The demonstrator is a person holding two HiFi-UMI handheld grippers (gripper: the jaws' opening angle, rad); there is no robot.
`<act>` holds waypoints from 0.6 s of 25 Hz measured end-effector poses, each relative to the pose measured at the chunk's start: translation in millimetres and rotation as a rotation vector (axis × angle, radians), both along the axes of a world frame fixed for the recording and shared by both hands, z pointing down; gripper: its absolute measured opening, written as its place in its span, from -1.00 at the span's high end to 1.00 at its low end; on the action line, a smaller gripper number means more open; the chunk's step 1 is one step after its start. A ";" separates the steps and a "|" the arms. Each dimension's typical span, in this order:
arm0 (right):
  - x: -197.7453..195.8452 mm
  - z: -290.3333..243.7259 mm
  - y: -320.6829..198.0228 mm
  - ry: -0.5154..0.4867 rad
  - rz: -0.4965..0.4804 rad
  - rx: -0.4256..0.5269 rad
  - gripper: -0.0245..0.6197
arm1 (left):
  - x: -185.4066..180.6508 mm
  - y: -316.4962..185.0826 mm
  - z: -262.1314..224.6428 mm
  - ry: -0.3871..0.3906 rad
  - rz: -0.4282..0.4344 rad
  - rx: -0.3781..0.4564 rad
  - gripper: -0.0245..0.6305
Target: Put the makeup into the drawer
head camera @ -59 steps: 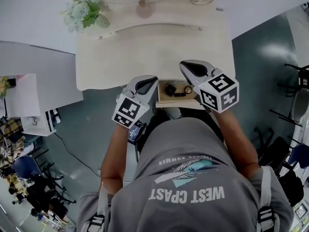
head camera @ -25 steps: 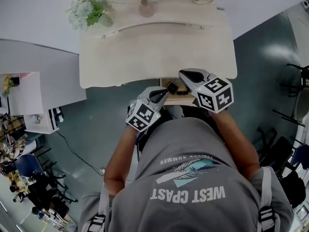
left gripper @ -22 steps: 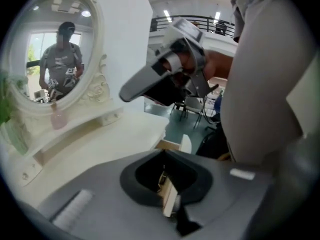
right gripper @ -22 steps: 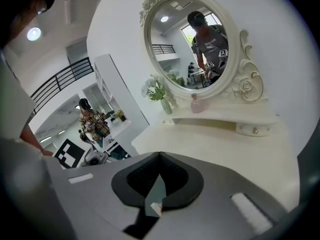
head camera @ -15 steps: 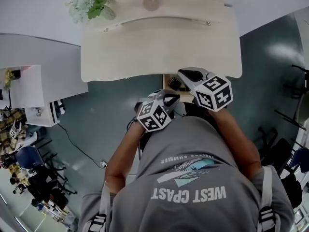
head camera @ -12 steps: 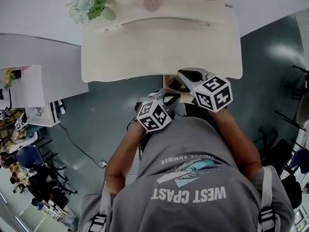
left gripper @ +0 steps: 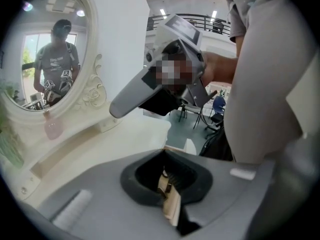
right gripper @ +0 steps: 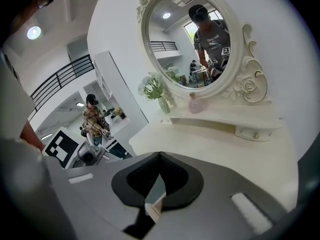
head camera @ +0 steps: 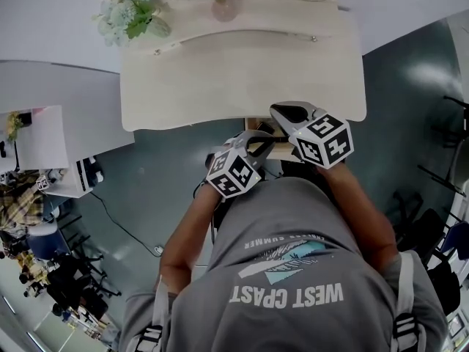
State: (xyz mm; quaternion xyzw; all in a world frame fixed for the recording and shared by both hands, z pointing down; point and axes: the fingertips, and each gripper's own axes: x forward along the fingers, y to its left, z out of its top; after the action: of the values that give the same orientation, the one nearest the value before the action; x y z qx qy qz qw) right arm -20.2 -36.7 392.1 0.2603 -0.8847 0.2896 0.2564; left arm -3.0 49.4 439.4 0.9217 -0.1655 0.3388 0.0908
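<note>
Everything hangs on the drawer (head camera: 253,126), which shows only as a thin wooden strip from under the front edge of the desk (head camera: 220,79), a little right of that edge's middle. Its long side runs along the edge, so it can only slide straight in, toward the back edge where the mirror (right gripper: 192,39) stands.

No makeup lies on the desk top. I judge it to be inside the drawer, but the strip that shows is too narrow and dark to be sure.

The left gripper (head camera: 264,142) has its jaws pressed together with nothing between them. Its tips sit just in front of the drawer's strip, at its left part, and point down and in toward it. Wood shows in the gap behind the tips in its own view.

The right gripper (head camera: 278,111) also has its jaws together and empty. It hangs over the desk's front edge, just right of the drawer and higher up, aimed across the top toward the mirror.

So the left one is the nearer and the better lined up. A short push along its own line toward the back edge looks like what would shut the drawer
</note>
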 end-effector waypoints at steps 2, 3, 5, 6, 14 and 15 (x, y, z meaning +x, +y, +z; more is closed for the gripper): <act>2.2 0.3 -2.4 0.001 0.005 0.000 0.92 | -0.3 -5.7 -3.1 0.015 -0.016 -0.001 0.92; 3.3 0.8 -2.3 0.002 0.007 -0.001 0.92 | -0.1 -7.3 -4.5 0.025 -0.025 -0.005 0.92; 4.3 2.8 -1.9 0.003 0.007 -0.006 0.92 | -0.3 -9.6 -5.9 0.041 -0.040 -0.013 0.92; 4.1 3.9 -1.8 0.002 0.007 -0.008 0.92 | -0.8 -10.2 -5.8 0.044 -0.045 -0.016 0.93; 3.7 5.5 1.2 0.000 0.006 -0.007 0.92 | -3.3 -3.6 -2.2 0.045 -0.055 -0.028 0.93; 4.0 4.9 0.8 0.002 0.008 -0.004 0.92 | -3.5 -4.0 -3.0 0.046 -0.057 -0.027 0.93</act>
State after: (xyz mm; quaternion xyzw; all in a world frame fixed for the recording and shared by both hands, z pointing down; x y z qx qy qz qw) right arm -16.2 -35.9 397.0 0.2638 -0.8828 0.2920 0.2565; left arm -6.5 45.3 436.4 0.9229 -0.1849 0.3168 0.1166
